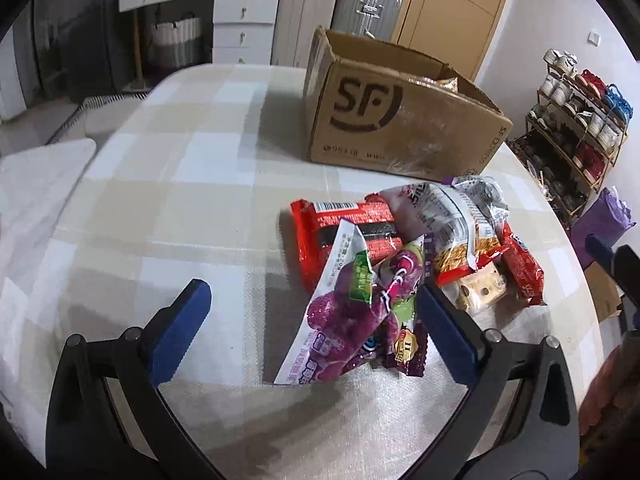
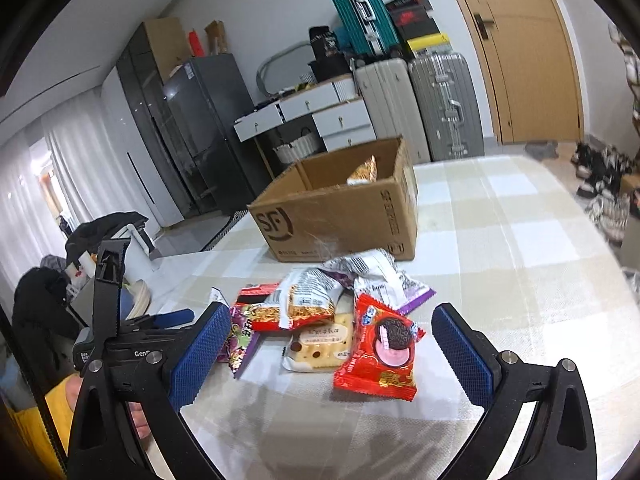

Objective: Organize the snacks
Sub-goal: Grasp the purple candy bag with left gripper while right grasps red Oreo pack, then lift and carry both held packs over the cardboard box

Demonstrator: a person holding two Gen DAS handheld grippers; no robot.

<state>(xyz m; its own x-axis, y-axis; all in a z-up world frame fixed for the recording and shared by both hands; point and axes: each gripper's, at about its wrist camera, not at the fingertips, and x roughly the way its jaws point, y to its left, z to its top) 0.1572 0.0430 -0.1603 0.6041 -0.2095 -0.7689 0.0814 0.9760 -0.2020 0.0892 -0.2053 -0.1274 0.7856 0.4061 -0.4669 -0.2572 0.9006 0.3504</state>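
Here, crumpled glossy snack packets (image 1: pixel 404 256), heaped, overlapping

Tablecloth (image 1: pixel 168 184): beige/white/grey check. Box (image 1: pixel 384 128): brown cardboard, black "SF" logo + black print on side. Grape pack (image 1: pixel 352 312): purple w/ white edge, green patch. Long wrapper (image 1: pixel 316 236): red, black band, white label. Noodle pack (image 2: pixel 308 300): white top w/ black text, yellow-orange noodle pic, red bottom edge. Cookie pack (image 2: pixel 380 348): red, black-and-pink sandwich cookie pic, blue logo, gold print. Cracker pack (image 2: pixel 316 348): clear/white, pale yellow w/ dark dots. Left gripper (image 1: pixel 312 316) & right gripper (image 2: pixel 330 354): black frames; pads (image 2: pixel 200 356) blue, knurled texture.
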